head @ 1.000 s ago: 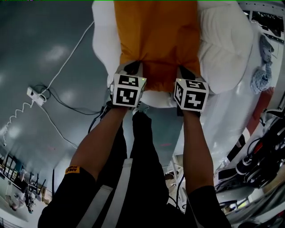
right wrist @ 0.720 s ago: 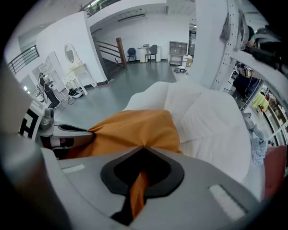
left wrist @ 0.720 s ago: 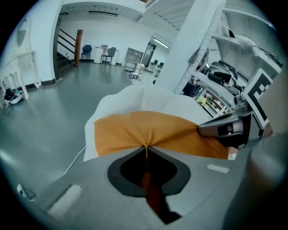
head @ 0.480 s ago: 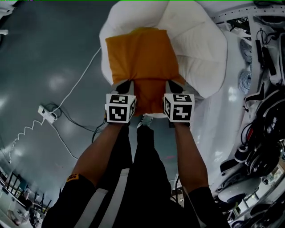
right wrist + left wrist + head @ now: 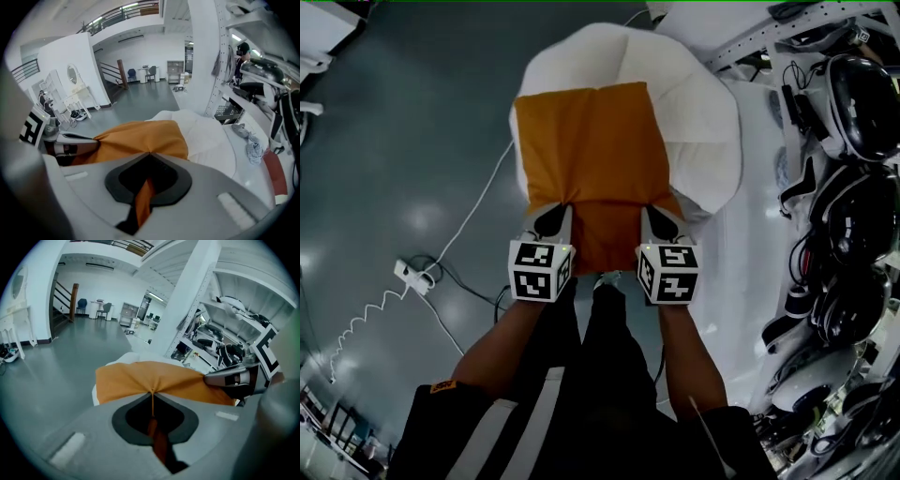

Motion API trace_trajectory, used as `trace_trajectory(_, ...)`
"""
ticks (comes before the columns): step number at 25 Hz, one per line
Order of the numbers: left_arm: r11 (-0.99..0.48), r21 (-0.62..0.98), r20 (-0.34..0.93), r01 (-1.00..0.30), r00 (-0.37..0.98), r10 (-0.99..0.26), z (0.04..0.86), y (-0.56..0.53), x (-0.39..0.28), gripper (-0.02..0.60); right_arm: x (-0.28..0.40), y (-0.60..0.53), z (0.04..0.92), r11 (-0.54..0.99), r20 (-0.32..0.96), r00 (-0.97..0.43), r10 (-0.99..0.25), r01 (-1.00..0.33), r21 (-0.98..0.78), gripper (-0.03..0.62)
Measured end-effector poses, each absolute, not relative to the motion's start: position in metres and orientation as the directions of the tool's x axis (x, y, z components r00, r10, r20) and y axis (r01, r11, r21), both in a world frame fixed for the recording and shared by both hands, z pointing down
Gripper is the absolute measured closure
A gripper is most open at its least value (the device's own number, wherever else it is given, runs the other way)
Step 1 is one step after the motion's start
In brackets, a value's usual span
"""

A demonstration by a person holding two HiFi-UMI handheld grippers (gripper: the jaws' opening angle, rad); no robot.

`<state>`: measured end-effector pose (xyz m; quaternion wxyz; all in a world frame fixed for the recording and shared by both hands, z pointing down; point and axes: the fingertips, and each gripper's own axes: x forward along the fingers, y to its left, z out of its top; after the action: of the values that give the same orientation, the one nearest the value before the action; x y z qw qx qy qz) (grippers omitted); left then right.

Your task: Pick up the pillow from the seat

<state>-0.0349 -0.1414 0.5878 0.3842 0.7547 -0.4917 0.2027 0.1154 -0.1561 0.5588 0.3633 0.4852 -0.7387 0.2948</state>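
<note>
Right, head view first: the orange pillow (image 5: 595, 159) lies spread over the white round seat (image 5: 703, 122), with its near edge pinched at two spots. The left gripper (image 5: 553, 217) has the near-left part of that edge and the right gripper (image 5: 661, 223) the near-right. They sit side by side with a strip of orange between them. Whether the pillow is clear of the seat, this view doesn't tell.

Left gripper view now: the jaws are closed tight on a thin fold of orange cloth. It fans out from the pinch and runs across to the other gripper at the far right.

Right gripper view, same story: the jaws are clamped on a gathered fold, cloth bunches down through the gap, and the seat shows beyond.

Soft, light and floppy, by the look of it. The cover puckers at each pinch, so I'd expect the filling to sag away from the hold. Two holds spread along one edge look sound; the risk is thin cloth slipping out.
</note>
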Motion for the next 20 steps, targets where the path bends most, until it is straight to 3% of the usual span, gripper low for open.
trace_trajectory(20, -0.365, 0.335, 0.582, -0.869, 0.496, -0.645, 0.423, -0.082, -0.013, 0.575, 0.140, -0.073, 0.415, 0.303, 0.717, -0.284, -0.636, -0.947, -0.106, 0.585)
